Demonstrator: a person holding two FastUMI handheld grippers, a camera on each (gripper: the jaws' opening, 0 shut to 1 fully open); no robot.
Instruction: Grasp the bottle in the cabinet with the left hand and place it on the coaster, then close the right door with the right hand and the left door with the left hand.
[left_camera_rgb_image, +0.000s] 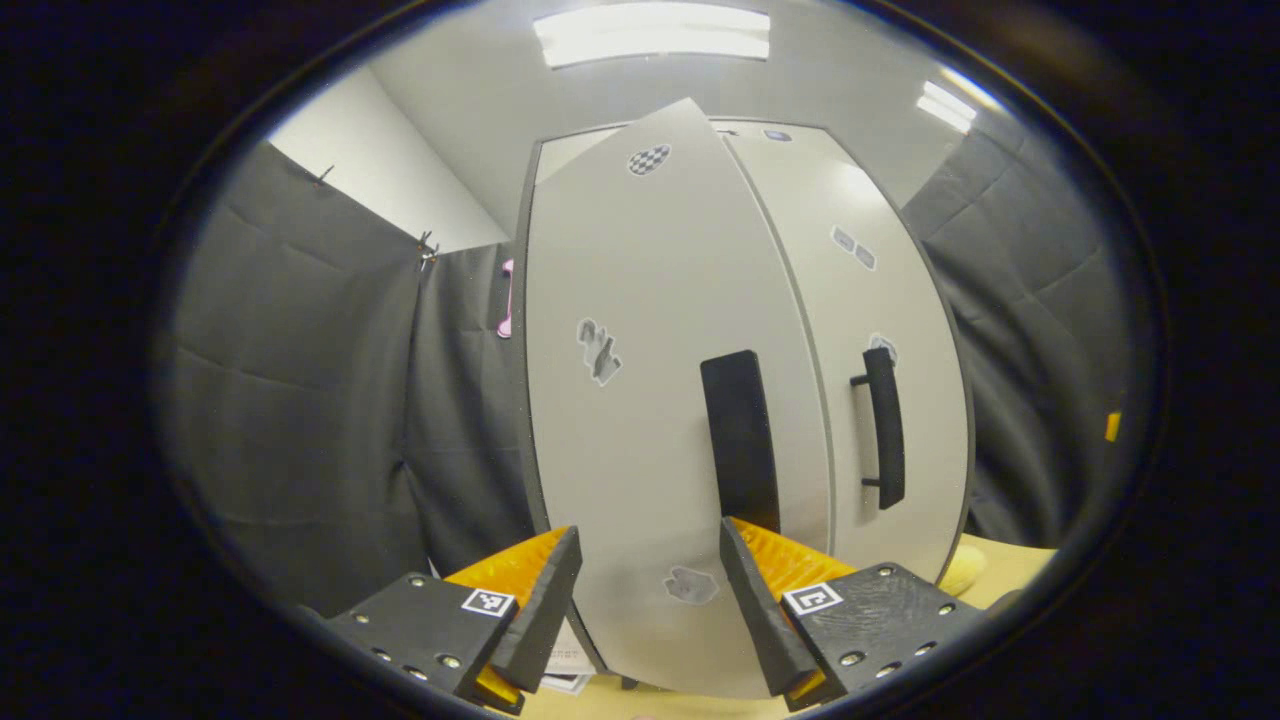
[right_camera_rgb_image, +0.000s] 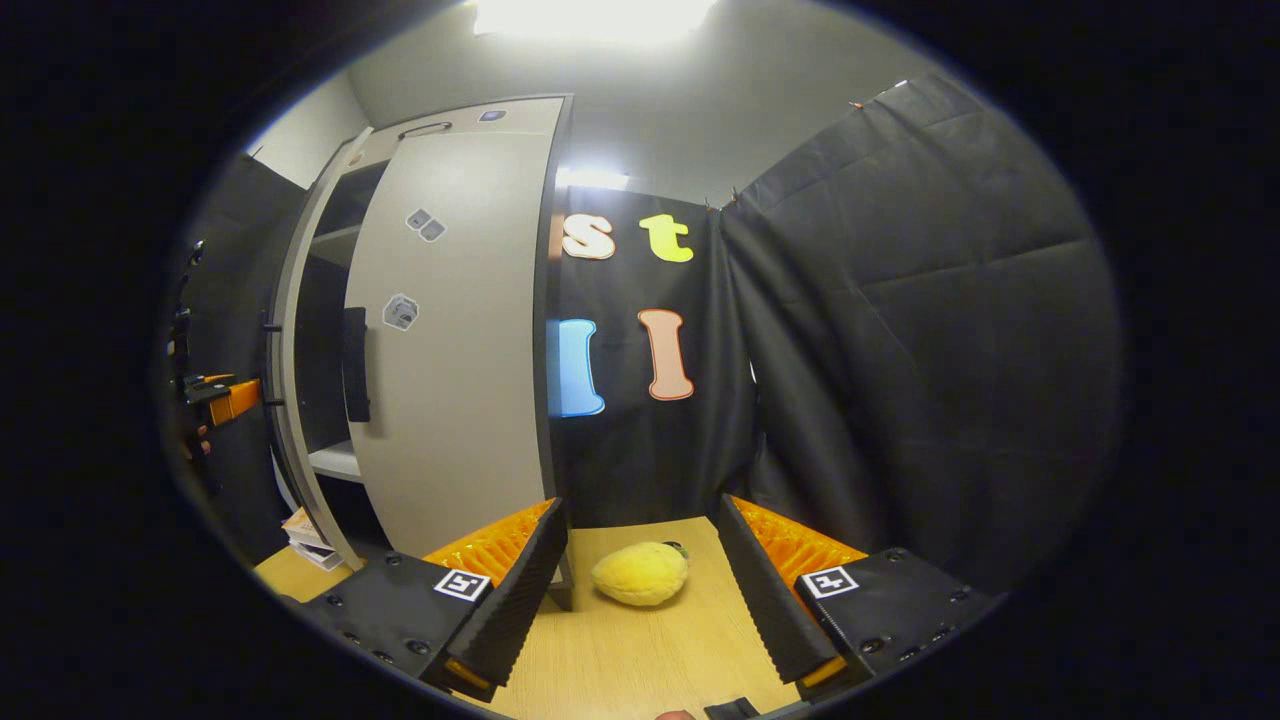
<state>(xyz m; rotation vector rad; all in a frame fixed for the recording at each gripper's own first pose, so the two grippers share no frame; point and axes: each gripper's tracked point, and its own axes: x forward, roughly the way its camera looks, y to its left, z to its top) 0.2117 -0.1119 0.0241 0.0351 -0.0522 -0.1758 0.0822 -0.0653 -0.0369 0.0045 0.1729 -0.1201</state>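
Left door (left_camera_rgb_image: 650, 400) in front of me: pale grey, tall black handle (left_camera_rgb_image: 740, 440), swung partly out, not flush. Right door (left_camera_rgb_image: 880, 330) looks shut beside it (black bar handle (left_camera_rgb_image: 885, 428)). From my right gripper view, a shelf (right_camera_rgb_image: 335, 460) shows in the gap.

Nothing here gives me words or numbers I can read. My left claw (left_camera_rgb_image: 648, 590) carries small square black-and-white coded tags on its finger blocks, patterns and not text, and my right claw (right_camera_rgb_image: 640, 590) carries the same kind. The left door (left_camera_rgb_image: 640, 400) bears a checkered sticker near its top and a few grey stickers lower down, all too blurred to make out. The right door (right_camera_rgb_image: 450, 330) has small grey stickers, equally unreadable.
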